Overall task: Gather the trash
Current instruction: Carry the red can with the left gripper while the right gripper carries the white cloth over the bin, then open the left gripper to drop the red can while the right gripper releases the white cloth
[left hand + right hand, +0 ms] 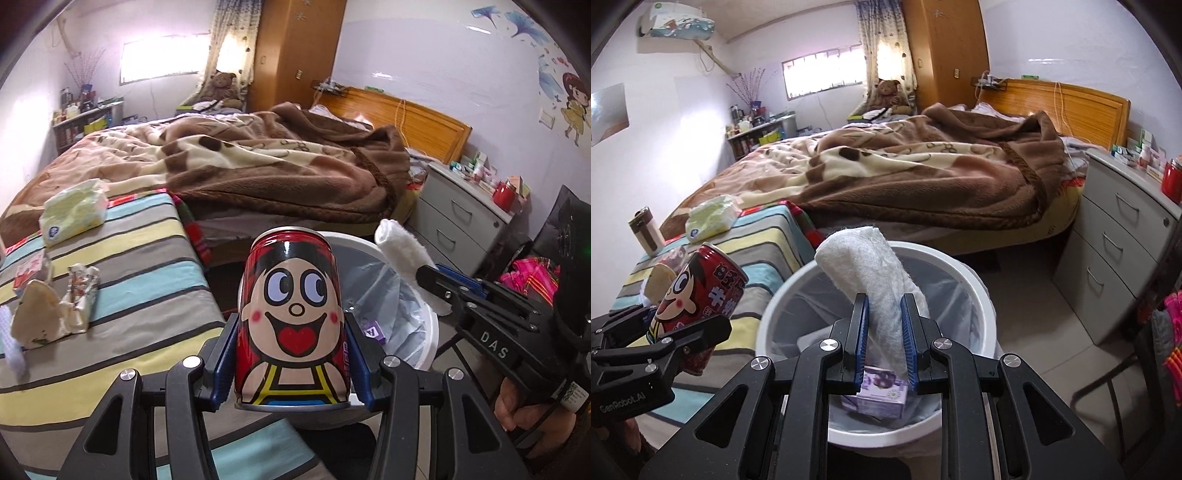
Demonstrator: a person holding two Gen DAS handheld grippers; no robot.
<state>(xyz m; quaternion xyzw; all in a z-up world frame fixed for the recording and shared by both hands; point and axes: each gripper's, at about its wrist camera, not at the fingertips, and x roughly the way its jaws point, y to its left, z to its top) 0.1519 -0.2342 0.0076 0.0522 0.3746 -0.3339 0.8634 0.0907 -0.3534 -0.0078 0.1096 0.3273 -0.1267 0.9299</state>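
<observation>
Clamped jaws on both grippers: the left gripper (291, 354) holds a red drink can (291, 314) beside the white bin's (979, 295) rim, the right gripper (884, 332) pinches a white rolled cloth (871, 266) above the opening. A purple carton (879, 391) already lies inside — yet crumpled wrappers (55, 306) and a tissue pack (74, 210) remain on the striped cover (147, 266), toward its far corner.

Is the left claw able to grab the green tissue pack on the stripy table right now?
Probably not yet. The left claw is full, shut on the red can; nothing blocks the tissue pack.
</observation>
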